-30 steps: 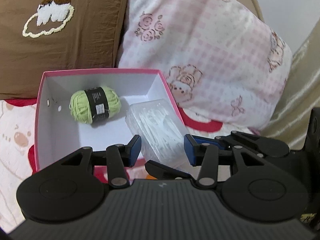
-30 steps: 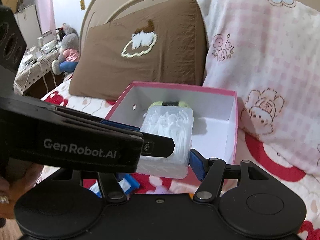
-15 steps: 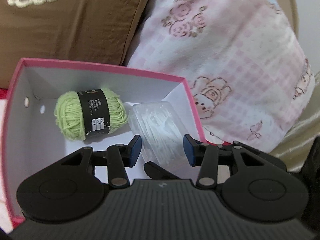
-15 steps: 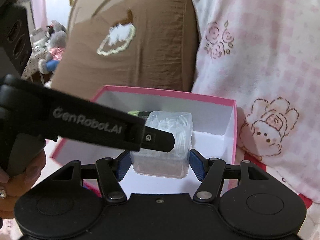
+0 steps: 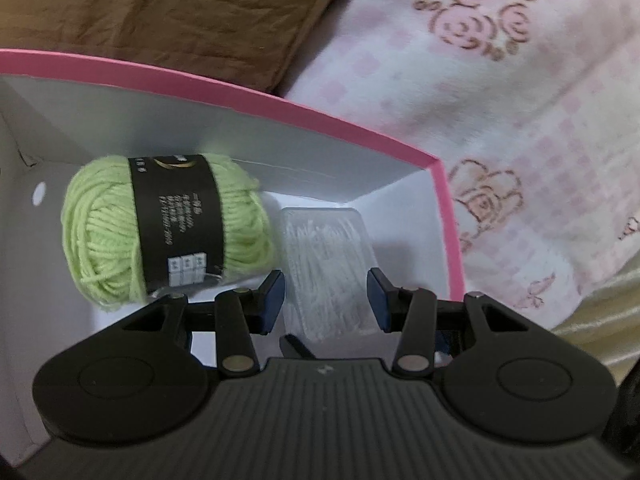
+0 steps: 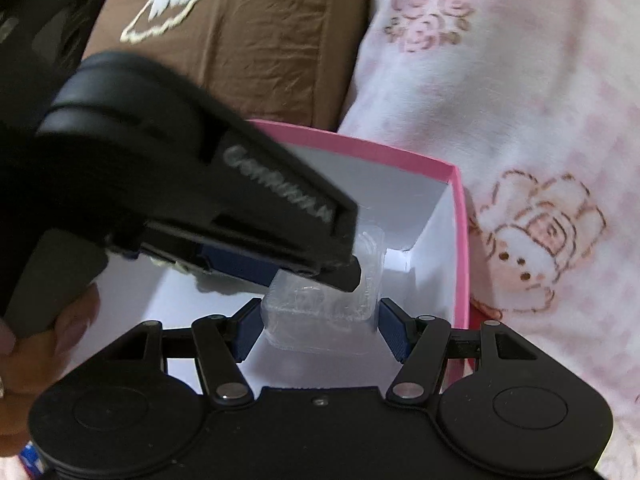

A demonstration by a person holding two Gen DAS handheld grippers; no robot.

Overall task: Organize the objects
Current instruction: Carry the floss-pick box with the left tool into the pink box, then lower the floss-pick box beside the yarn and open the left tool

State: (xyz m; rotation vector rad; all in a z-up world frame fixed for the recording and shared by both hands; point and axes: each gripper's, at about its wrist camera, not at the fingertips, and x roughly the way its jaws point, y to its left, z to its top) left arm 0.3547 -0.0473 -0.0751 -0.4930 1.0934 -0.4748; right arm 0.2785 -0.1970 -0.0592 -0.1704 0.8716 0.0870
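Clear case of white picks sits low inside the pink box, clamped across its width by both the right gripper and the left gripper, its long axis pointing away toward the box's far wall. Beside it lies green yarn with a black label, print unreadable. The left gripper's side reads "GenRobot.AI", blurred.

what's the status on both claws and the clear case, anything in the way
Right claw shut on clear plastic case of white picks, low inside pink-rimmed white box. Left claw straddling case, grip unclear. Green yarn ball sits beside it.
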